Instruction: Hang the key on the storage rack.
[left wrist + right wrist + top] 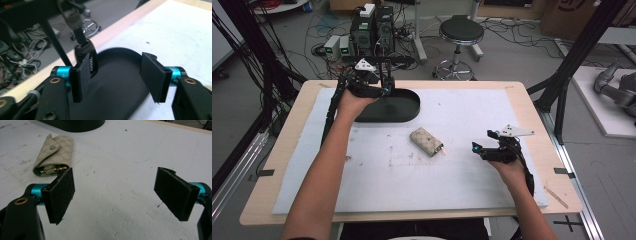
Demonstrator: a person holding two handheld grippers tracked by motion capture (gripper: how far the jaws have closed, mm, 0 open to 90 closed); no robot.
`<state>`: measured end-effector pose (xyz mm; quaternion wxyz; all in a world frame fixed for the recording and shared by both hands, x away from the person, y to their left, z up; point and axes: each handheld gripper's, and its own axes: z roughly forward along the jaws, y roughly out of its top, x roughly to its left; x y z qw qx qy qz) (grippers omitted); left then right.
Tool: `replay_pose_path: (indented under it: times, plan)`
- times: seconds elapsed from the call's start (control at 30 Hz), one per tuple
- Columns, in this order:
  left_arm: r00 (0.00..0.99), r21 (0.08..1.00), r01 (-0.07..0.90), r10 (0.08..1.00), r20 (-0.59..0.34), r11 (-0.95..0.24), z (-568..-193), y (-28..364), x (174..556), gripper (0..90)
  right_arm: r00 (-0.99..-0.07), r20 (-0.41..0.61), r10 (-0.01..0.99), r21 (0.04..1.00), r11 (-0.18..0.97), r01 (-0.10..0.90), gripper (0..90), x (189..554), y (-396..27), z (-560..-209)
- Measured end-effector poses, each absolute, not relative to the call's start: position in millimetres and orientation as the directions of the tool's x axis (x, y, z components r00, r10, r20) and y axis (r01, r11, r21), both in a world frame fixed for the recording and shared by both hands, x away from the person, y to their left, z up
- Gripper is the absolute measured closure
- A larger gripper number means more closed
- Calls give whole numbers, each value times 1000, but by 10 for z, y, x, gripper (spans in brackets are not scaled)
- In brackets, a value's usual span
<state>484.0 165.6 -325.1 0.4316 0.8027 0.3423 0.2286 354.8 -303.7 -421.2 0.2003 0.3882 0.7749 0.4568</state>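
The left gripper (117, 80) hangs over a black tray (112, 87) near the table's (130, 22) edge, jaws apart; a black key fob (86, 58) leans against one pad (81, 77).

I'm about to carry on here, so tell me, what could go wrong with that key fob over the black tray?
1. The left gripper is open, yet the key fob sits against one pad, over the black tray's far rim. It may cling or drop outside.
2. The right gripper is open beside the beige pouch, whose gold clips poke out and could snag.
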Motion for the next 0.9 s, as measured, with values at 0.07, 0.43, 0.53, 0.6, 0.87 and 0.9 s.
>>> replay_pose_path:
  times: [0.07, 0.43, 0.53, 0.6, 0.87, 0.9]
  plan:
    - [673, 851, 354, 738, 57, -389, -3280, 1693, 4742, 374, -615, 52, 787, 864, 273, 422, 171, 3550, -3043, -4212]
    - [733, 878, 353, 678, -45, -324, -3446, 1941, 4250, 267, -610, 62, 790, 862, 266, 431, 171, 3562, -3077, -4213]
    - [732, 882, 361, 678, -65, -304, -3555, 1997, 4131, 258, -617, 57, 785, 863, 272, 426, 171, 3568, -3067, -4217]
    - [729, 885, 353, 683, -57, -303, -3614, 2019, 4050, 247, -619, 60, 783, 860, 274, 430, 171, 3576, -3067, -4223]
    - [752, 892, 332, 657, -55, -306, -3836, 2016, 3684, 201, -617, 62, 784, 860, 271, 431, 171, 3577, -3079, -4222]
    - [750, 893, 331, 659, -54, -304, -3866, 2028, 3649, 198, -618, 61, 784, 859, 274, 432, 171, 3577, -3078, -4223]
